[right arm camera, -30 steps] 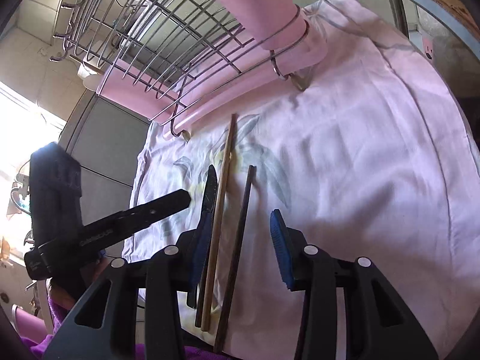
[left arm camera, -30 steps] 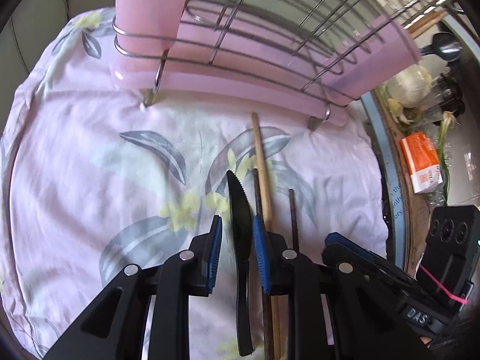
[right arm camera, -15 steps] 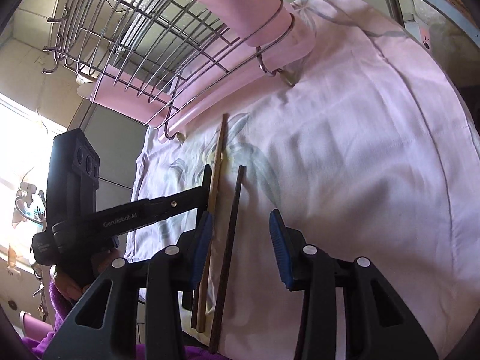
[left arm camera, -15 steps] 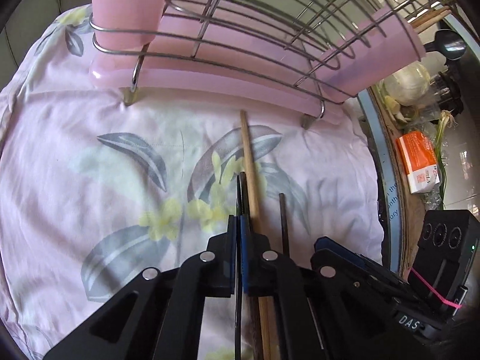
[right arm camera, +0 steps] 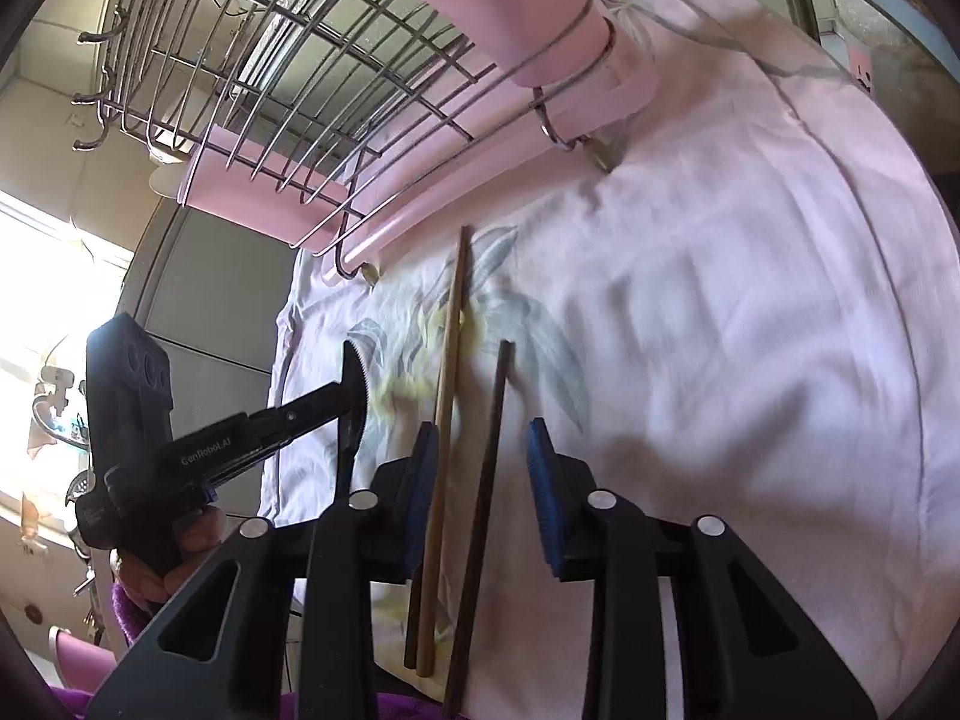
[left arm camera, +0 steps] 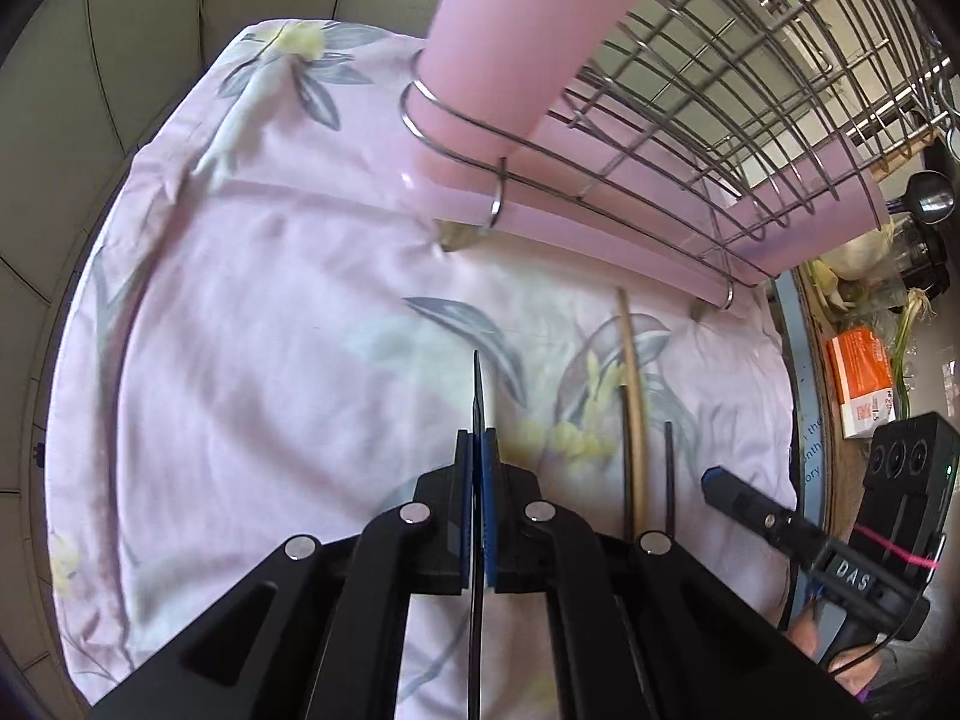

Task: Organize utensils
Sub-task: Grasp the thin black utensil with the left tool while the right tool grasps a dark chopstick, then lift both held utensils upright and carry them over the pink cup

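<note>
Jaws of the left gripper were pinched flat on the black knife, low centre of its view, blade pointing up the frame at the pink cup on the wire rack; so thin a hold might let it swivel. Rightward, the right gripper had just been narrowing around two chopsticks without pressing them; one could roll off across the cloth.

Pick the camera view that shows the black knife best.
The right wrist view: it shows the black knife side-on, its serrated edge visible, clamped in the left tongs above the cloth. The left wrist view shows it only edge-on, a thin dark line between its own shut tongs.
</note>
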`<state>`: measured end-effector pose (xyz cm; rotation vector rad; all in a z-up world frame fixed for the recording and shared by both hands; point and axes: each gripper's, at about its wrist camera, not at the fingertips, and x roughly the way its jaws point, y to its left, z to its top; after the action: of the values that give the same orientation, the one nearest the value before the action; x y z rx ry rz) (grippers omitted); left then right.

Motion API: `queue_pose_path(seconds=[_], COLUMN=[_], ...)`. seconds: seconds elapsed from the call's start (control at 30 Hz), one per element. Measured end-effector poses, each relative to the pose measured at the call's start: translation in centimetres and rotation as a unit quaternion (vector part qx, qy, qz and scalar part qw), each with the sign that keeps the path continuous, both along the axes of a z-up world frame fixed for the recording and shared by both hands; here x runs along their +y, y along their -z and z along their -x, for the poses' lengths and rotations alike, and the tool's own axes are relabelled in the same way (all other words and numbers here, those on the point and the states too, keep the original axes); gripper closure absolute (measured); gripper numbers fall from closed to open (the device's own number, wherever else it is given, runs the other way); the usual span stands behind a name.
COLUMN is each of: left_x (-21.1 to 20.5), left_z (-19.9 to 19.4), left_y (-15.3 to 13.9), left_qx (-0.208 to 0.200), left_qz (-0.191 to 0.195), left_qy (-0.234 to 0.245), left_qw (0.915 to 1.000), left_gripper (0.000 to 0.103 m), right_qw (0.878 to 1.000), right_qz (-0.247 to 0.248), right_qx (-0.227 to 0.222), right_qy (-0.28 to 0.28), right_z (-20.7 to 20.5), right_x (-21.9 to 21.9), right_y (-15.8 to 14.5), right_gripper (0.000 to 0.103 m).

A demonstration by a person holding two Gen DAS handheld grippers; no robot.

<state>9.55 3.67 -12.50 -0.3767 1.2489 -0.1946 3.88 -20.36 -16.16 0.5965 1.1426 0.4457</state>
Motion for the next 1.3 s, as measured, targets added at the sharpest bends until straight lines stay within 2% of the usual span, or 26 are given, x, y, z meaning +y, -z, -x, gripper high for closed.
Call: queue_pose_path(seconds=[0.2, 0.5, 0.6, 0.67, 0.8, 0.97, 1.1, 1.3], left_x=[0.2, -0.3, -0.5, -0.7, -0.8, 0.1, 0.9, 2.1], left_z=[-0.7, -2.2, -2.5, -2.5, -2.0, -0.7, 0.4, 2.5], left_y=[0.7, 1.5, 1.5, 1.4, 0.7, -1.8, -4.4, -8.8], left_qx=[0.024, 0.040, 0.039, 0.036, 0.016, -0.026, -0.075, -0.161], left_qz=[-0.015, -0.029, -0.031, -0.033, -0.031, -0.010, 0.005, 0.013], left_qy=[0.023, 0.047, 0.049, 0.050, 0.047, 0.033, 0.017, -0.010], left_qw=[0.9993, 0.9977, 0.9976, 0.9976, 0.9983, 0.9991, 0.9970, 0.9868], left_gripper=[0.101, 0.101, 0.101, 0.101, 0.101, 0.101, 0.101, 0.101], right_qw=[0.998, 0.995, 0.995, 0.994, 0.996, 0.997, 0.999, 0.994], right_qz=[0.055, 0.085, 0.090, 0.096, 0.081, 0.068, 0.048, 0.041], right_qx=[0.015, 0.034, 0.034, 0.034, 0.030, 0.013, -0.020, -0.099], right_qy=[-0.015, -0.033, -0.033, -0.033, -0.033, -0.026, -0.012, 0.017], right_z=[-2.0, -3.3, -3.4, -3.4, -3.5, -3.0, -2.1, -0.2], right_x=[1.8, 3.7, 3.7, 3.6, 3.1, 1.7, 0.7, -1.5], right_y=[-0.1, 1.0, 1.1, 1.3, 1.9, 1.7, -0.2, -4.1], right_gripper=[0.074, 0.075, 0.080, 0.090, 0.097, 0.097, 0.098, 0.098])
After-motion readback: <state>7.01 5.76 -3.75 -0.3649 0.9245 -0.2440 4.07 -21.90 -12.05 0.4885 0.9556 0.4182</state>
